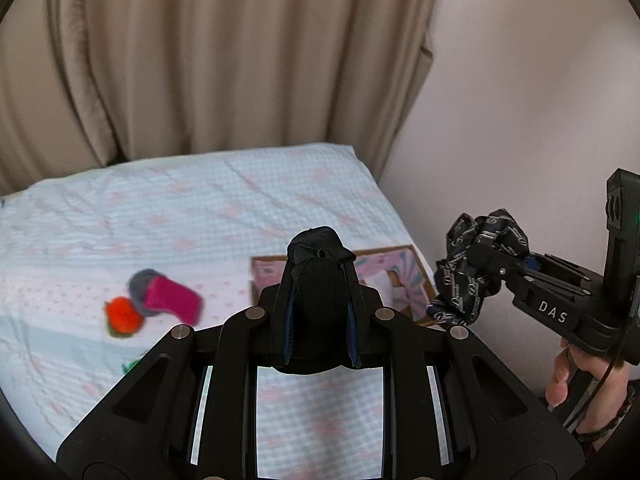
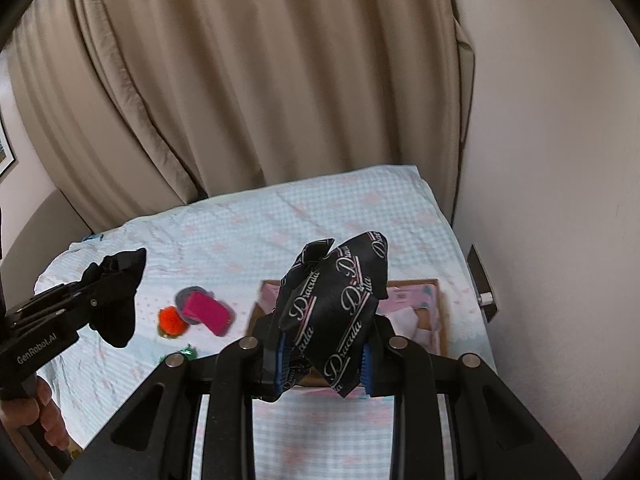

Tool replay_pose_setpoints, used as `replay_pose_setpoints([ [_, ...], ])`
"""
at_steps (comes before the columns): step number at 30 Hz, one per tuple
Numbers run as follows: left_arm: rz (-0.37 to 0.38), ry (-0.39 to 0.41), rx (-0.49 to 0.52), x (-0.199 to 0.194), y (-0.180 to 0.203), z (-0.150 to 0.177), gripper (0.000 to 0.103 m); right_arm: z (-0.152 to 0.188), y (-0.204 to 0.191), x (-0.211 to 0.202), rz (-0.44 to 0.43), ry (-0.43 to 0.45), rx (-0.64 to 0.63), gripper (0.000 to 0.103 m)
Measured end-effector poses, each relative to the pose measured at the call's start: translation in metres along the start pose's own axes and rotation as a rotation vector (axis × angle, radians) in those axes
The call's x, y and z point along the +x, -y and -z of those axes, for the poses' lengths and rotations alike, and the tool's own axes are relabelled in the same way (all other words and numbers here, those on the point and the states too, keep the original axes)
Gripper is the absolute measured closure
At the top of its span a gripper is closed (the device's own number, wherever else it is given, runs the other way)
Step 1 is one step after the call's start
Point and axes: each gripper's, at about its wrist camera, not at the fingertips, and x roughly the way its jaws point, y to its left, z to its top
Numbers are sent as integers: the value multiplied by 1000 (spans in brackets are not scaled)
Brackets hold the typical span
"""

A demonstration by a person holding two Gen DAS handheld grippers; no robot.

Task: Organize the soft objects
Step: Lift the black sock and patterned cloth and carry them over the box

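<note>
Clamped in the left gripper is a black knitted sock; the right gripper pinches a bunched black printed satin cloth. Either could snag or miss the shallow cardboard box on the bed if released too high.

My right gripper carries "DAS" in pale letters on its side. My left gripper reads "GenRobot.AI" along its body. The black printed cloth clamped in my right jaws repeats "Dracula" in white script.

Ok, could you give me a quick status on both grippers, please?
Left gripper shut on plain black cloth. Right gripper shut on printed black fabric, above cardboard box. Nothing in the way.
</note>
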Motion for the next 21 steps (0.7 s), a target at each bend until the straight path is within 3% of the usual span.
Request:
replay_pose_setpoints([
  [9,20,-145,55,109,45,-7,86,11,62,65,2,-117,14,78],
  [17,7,-326,16,222,49,8,86,42,93,136,-19,-227,-14,78],
  [21,-5,-405,-16,269,39,21,86,62,94,172,-70,-289,-52,78],
])
